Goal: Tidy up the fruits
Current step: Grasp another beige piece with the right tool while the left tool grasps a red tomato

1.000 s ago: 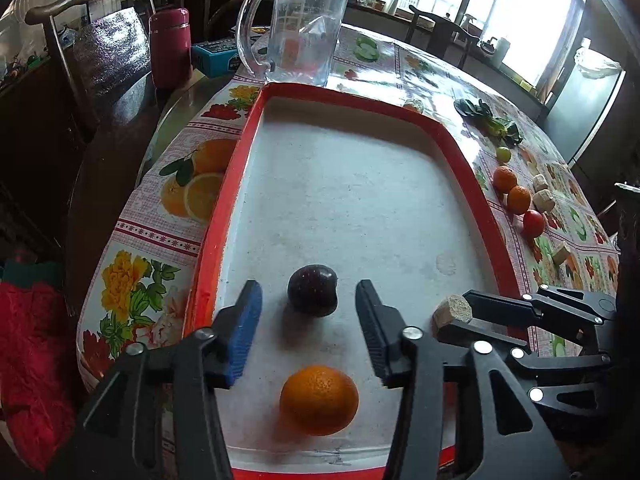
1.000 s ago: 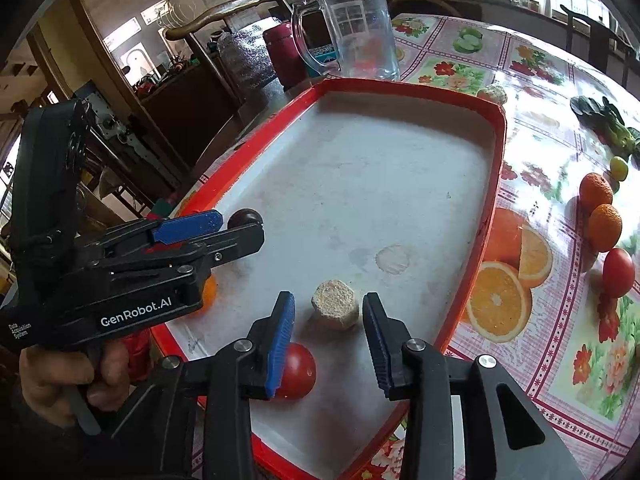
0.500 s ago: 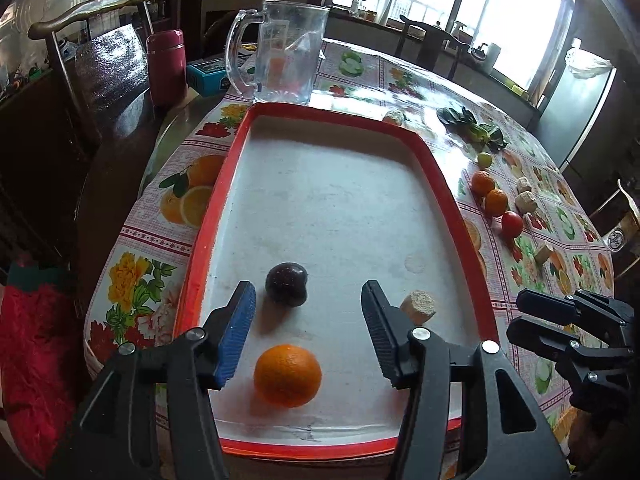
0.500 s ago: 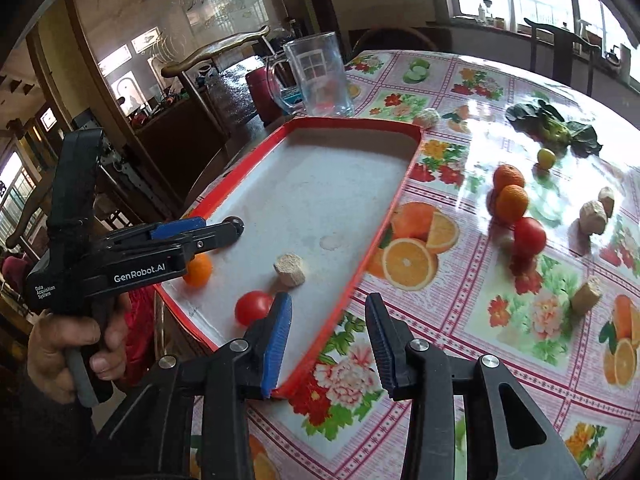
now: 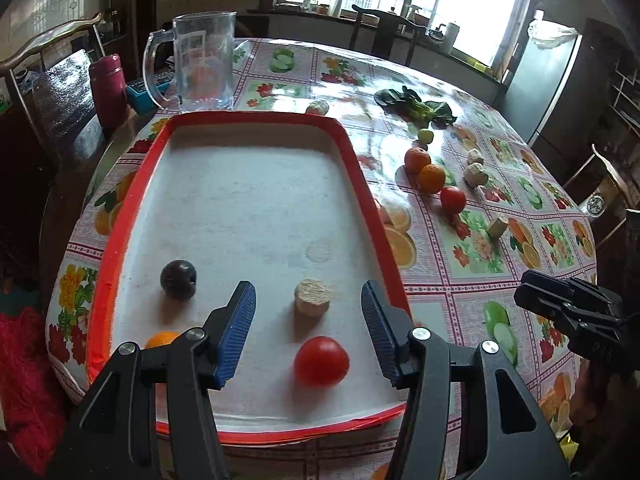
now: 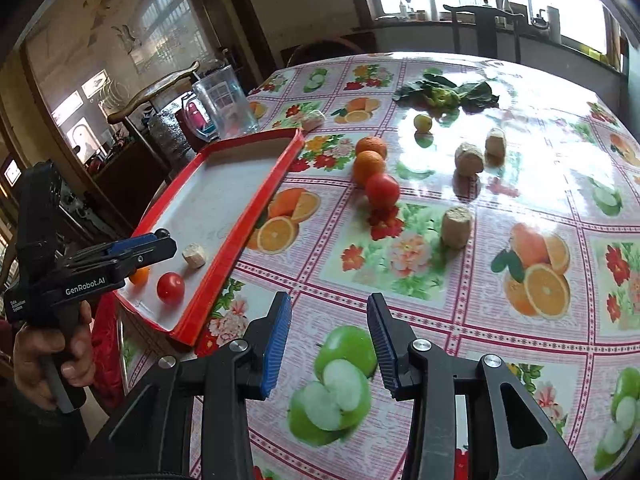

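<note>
1. Your left gripper (image 5: 308, 332): jaws spread, nothing between the pads; it hangs over the near end of the tray. In the right wrist view a hand (image 6: 52, 360) grips its handle.
2. Your right gripper (image 6: 328, 344): jaws parted and just now opening a little further, empty, over bare tablecloth past the tray's near right corner.
3. Tray (image 5: 362, 196), red rim, white floor: it lies along the left edge of the table (image 6: 500, 312).
4. In the tray, all at its near end: a dark plum (image 5: 178, 279) by the left rim; an orange (image 5: 160, 339) at the near left corner, half hidden by your left finger; a red tomato (image 5: 321, 361) by the near rim; a beige cork-like plug (image 5: 312, 297) just beyond the tomato.
5. On the cloth to the right of the tray: two oranges touching (image 6: 370, 156), a second tomato (image 6: 382, 190) against the nearer orange, a small green fruit (image 6: 423, 123) further off, a bunch of leafy greens (image 6: 444, 94) towards the far edge.
6. More beige plugs (image 6: 468, 159), scattered right of that fruit row; one (image 6: 314, 120) beside the tray's far right corner.
7. Clear jug (image 5: 200, 62), upright, just beyond the tray's far rim.
</note>
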The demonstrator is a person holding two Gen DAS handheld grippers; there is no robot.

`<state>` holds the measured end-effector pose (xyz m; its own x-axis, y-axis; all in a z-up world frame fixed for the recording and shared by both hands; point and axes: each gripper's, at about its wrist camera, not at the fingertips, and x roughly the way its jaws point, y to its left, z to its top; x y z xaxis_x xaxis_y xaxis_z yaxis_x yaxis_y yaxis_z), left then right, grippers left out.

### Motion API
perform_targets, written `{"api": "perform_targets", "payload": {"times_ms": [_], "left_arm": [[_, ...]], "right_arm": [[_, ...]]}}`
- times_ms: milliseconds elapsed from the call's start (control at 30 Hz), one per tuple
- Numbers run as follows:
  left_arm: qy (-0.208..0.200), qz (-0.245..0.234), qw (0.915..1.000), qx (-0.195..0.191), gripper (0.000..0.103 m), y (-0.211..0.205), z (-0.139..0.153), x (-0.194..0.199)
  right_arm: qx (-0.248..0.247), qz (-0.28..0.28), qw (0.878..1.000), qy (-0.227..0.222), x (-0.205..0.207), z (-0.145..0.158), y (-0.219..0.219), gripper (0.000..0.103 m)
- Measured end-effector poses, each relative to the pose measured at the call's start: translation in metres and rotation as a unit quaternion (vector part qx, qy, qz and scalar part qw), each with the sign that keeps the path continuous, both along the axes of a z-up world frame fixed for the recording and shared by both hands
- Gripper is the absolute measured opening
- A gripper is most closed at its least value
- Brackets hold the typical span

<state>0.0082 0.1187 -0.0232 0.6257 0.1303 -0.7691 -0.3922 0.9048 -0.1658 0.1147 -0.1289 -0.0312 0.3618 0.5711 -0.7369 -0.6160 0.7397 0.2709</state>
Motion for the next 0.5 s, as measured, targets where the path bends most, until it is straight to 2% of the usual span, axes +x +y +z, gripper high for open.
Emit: {"api": "perform_targets", "payload": {"times_ms": [500], "left_arm": [[0.006,-0.056,0.9984,0.0,0.054,-0.048,0.004,0.034]], "right_arm": [[0.008,-0.045,0.999,0.006,0.018,-0.012,-0.039,0.042]]}}
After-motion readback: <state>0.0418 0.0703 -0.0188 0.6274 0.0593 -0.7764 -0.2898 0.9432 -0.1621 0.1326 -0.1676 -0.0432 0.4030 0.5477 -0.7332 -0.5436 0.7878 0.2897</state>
